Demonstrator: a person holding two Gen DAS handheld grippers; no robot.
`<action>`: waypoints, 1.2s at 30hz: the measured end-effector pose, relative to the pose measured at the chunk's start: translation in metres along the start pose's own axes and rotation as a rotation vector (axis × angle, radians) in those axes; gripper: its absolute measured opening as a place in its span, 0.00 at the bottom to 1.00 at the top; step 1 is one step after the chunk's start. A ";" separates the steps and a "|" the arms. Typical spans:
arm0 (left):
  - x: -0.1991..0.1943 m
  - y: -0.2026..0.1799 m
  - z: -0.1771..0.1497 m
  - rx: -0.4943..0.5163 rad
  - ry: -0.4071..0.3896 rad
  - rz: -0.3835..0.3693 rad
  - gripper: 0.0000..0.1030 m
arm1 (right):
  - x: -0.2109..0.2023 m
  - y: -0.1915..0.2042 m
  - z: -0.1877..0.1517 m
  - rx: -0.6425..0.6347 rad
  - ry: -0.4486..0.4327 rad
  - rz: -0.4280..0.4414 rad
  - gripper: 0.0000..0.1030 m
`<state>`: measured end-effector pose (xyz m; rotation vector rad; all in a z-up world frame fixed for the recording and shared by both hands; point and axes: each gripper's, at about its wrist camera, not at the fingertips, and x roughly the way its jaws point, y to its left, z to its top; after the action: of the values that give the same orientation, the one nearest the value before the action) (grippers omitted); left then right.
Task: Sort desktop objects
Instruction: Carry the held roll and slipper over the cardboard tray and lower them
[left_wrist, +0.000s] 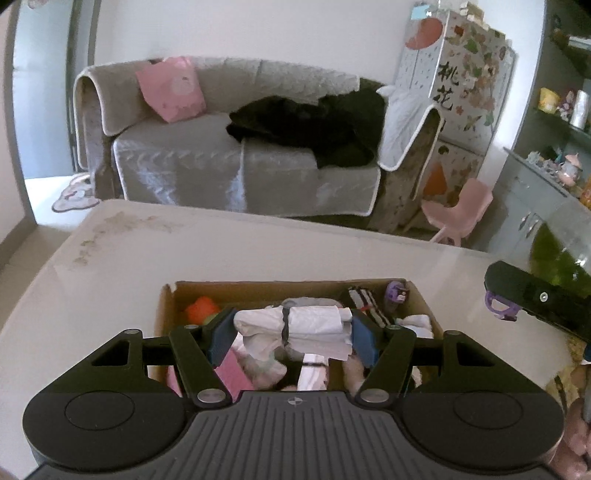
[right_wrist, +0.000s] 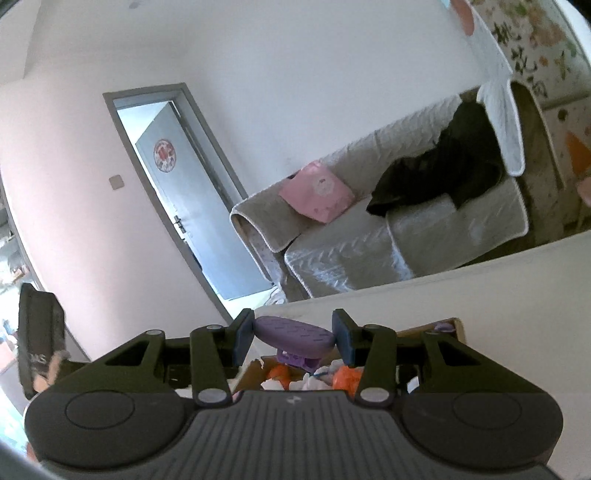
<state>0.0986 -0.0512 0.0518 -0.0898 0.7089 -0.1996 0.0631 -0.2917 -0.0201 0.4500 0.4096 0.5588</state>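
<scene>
A brown cardboard box stands on the pale table, full of mixed items. My left gripper is shut on a white rolled bundle with a dark band and holds it over the box. My right gripper is shut on a purple oval toy, held above the box. In the left wrist view the right gripper shows at the right edge with the purple toy hanging from it.
In the box lie an orange toy, a pink item, a striped black-and-white item and a small purple figure. A grey sofa stands beyond the table. A pink chair and grey cabinets stand at the right.
</scene>
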 end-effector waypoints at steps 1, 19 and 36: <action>0.008 0.000 0.000 0.000 0.009 0.003 0.69 | 0.004 -0.003 -0.002 0.002 0.006 0.000 0.41; 0.059 0.006 -0.008 0.020 0.086 0.074 0.69 | 0.034 -0.031 -0.013 0.059 0.077 -0.063 0.41; 0.078 -0.001 -0.022 0.078 0.088 0.142 0.69 | 0.053 -0.042 -0.025 0.025 0.140 -0.162 0.42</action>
<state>0.1415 -0.0688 -0.0143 0.0443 0.7909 -0.0957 0.1097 -0.2853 -0.0754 0.3982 0.5825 0.4297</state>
